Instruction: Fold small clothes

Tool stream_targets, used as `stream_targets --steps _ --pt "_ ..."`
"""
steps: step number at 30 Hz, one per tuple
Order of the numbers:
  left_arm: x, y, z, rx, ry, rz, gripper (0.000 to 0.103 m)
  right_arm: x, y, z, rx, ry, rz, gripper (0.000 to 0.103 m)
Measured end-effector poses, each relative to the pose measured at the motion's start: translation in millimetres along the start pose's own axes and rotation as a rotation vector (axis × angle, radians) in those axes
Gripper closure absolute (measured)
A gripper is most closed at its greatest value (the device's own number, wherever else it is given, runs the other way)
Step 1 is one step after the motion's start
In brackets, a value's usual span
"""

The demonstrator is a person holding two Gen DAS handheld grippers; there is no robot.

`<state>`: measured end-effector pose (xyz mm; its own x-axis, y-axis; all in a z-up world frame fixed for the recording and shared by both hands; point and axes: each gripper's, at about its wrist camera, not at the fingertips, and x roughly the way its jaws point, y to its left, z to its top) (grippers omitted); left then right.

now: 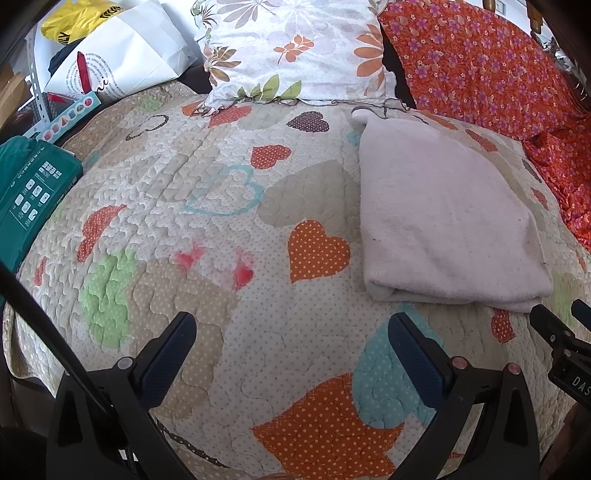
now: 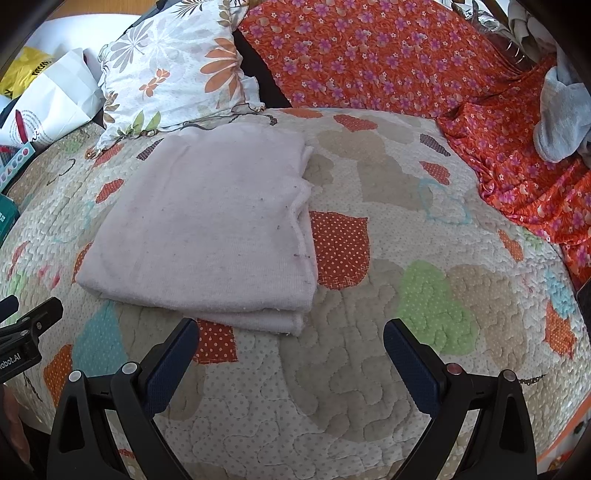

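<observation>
While both views show the folded cloth (image 1: 447, 218), only the right shows grey socks (image 2: 561, 118).

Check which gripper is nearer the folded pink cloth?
Right, slightly. The right gripper is open with its left fingertip almost at the cloth's near edge. The left gripper is open over bare quilt, the cloth off to its right.

the green box (image 1: 33, 192) and yellow bag (image 1: 79, 18) are cut off by the left wrist view's edge.
</observation>
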<state>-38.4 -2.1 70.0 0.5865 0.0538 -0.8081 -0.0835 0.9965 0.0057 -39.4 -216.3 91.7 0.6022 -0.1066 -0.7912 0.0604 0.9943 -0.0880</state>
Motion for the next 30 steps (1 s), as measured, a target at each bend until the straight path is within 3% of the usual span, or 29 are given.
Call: stream_targets --steps 19,27,30 --pt "-5.1 2.9 0.7 0.006 -0.024 0.012 0.000 4.2 -0.8 -0.2 0.009 0.022 -0.002 0.002" --pt "-18.2 -4.1 -8.4 -0.009 0.026 0.021 0.000 -9.6 -18.6 16.8 0.089 -0.037 0.045 0.002" --pt "-30.4 -11.0 -10.4 -0.027 0.022 0.025 0.000 -2.3 -31.5 23.8 0.155 -0.009 0.088 0.002"
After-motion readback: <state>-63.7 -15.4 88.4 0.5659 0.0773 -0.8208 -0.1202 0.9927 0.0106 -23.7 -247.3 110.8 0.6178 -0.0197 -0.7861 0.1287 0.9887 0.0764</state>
